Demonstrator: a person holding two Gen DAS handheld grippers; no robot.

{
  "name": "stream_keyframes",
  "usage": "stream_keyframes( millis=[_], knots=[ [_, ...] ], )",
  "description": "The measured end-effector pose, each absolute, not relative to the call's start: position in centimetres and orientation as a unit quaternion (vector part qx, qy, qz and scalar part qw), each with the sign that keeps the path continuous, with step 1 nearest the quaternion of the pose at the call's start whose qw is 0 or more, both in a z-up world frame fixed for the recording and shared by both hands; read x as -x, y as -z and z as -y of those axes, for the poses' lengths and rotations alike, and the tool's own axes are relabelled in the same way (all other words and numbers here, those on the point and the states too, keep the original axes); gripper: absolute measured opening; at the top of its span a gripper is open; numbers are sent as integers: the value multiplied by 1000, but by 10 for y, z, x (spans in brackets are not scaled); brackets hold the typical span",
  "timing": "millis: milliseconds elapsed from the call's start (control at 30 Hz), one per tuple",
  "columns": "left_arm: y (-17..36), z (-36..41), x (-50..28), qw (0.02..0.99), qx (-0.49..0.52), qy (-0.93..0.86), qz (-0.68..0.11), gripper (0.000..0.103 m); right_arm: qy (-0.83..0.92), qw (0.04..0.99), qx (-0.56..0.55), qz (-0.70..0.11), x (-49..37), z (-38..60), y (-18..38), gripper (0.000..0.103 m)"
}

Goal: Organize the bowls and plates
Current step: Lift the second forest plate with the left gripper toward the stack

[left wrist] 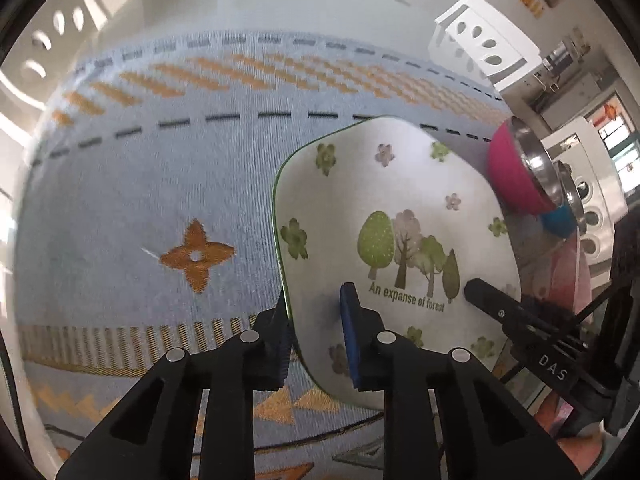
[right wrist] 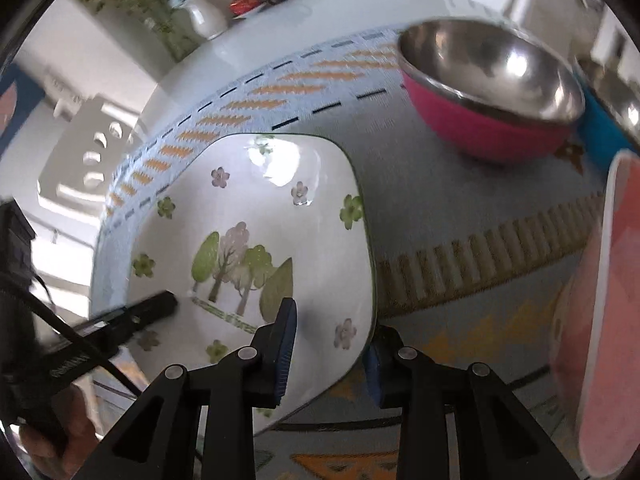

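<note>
Together, the left gripper (left wrist: pixel 316 336) and right gripper (right wrist: pixel 330 344) have jaws clenched on opposite rims of the white, green-edged, forest-printed square plate (left wrist: pixel 400 240), pink steel-lined bowl (right wrist: pixel 484 96) at two o'clock.

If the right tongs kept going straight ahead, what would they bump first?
Probably nothing new: the right tongs already straddle the plate edge, so they would slide further along it. Beyond lies the mat; the pink bowl sits off to the right.

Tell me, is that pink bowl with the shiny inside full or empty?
Empty. The right wrist view looks into the pink bowl standing upright on the mat; only bare, reflective metal shows inside.
</note>
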State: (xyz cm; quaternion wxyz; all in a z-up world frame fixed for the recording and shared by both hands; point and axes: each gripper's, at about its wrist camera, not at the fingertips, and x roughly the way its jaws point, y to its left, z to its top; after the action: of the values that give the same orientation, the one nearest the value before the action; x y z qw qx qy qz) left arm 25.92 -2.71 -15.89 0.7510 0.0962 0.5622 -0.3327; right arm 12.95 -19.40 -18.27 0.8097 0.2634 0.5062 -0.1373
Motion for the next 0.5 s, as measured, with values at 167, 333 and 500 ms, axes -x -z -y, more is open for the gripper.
stream_keyframes(
  millis=[167,333,500],
  knots=[
    [133,17,-242,758,-89,356,-539,19,90,828,-253,-492,-123,193,167,29],
    [130,11,-228,771,-102,332,-535,19,61,830,-236,-501,-117,179,167,29],
    [128,2,-215,777,-102,320,-532,19,48,833,-245,-493,-106,171,167,29]
  ],
)
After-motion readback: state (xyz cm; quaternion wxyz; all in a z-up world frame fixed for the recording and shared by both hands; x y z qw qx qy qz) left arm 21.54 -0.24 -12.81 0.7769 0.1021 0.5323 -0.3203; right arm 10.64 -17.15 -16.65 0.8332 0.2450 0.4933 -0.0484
